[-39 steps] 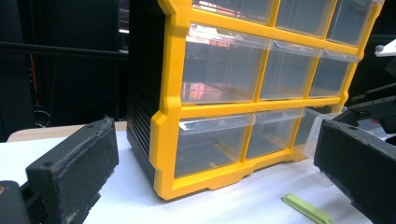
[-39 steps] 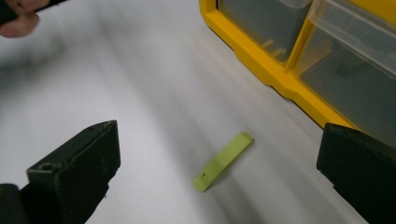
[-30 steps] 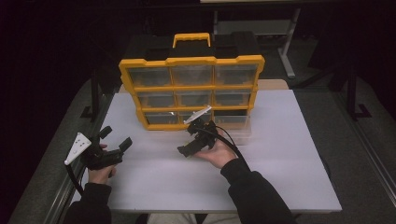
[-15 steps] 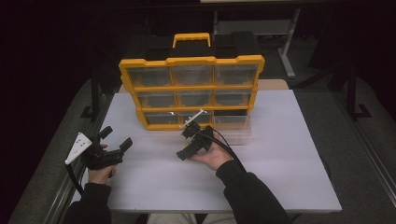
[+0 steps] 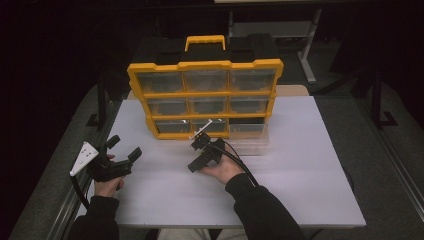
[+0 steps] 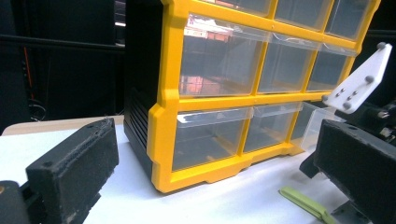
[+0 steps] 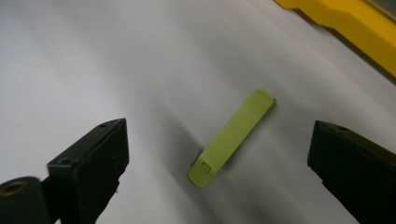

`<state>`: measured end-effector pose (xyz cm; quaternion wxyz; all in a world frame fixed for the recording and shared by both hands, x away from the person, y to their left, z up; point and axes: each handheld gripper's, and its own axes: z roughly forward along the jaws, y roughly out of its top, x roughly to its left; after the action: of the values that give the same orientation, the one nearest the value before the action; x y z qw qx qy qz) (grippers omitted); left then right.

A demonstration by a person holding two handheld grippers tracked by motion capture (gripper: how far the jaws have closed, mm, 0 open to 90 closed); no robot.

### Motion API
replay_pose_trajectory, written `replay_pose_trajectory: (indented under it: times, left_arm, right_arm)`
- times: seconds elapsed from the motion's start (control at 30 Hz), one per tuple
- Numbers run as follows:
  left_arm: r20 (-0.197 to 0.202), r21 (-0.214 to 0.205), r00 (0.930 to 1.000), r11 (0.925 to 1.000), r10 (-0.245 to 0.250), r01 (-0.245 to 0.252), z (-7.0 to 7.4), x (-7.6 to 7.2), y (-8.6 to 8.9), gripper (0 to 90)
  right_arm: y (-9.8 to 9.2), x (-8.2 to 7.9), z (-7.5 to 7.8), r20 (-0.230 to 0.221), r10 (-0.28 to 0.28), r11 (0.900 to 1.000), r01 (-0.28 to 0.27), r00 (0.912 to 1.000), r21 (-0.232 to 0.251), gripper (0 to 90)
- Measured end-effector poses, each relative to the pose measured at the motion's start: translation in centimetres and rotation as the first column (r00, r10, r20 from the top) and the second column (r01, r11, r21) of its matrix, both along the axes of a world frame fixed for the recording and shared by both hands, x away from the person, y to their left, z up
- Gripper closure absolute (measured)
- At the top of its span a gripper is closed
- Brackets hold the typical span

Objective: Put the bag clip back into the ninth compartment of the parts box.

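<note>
White, smooth table (image 5: pixel 310 165) in a dark room; flat green plastic strip (image 7: pixel 232 137) lies between the right gripper's (image 7: pixel 219 163) parted, just-narrowing jaws; left gripper (image 5: pixel 121 154), eight o'clock, gapes.

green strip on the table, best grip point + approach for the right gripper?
Probably from straight above, pinching across the green strip's narrow width near mid-length. It lies flat on the white table, thin and long, so only its two long edges offer opposing faces. The right gripper is open with its jaws either side of the strip; they have just been closing slightly, not yet touching it.
</note>
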<state>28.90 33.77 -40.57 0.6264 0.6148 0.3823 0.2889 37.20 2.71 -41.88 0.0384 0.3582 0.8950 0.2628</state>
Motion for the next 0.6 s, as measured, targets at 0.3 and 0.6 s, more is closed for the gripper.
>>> replay_pose_trajectory:
  times: [0.3,0.6]
  left_arm:
    - [0.000,-0.001,1.0000,1.0000,-0.002,0.002,-0.03,0.02,-0.02,0.0]
    - [-0.004,-0.004,1.0000,1.0000,-0.003,0.003,-0.08,0.06,-0.04,0.0]
  right_arm:
    - [0.17,0.19,-0.48,-0.016,-0.028,0.9996,0.028,0.9995,-0.003,24.8]
    - [0.32,0.38,-0.81,-0.011,-0.078,0.9963,0.078,0.9969,-0.036,45.6]
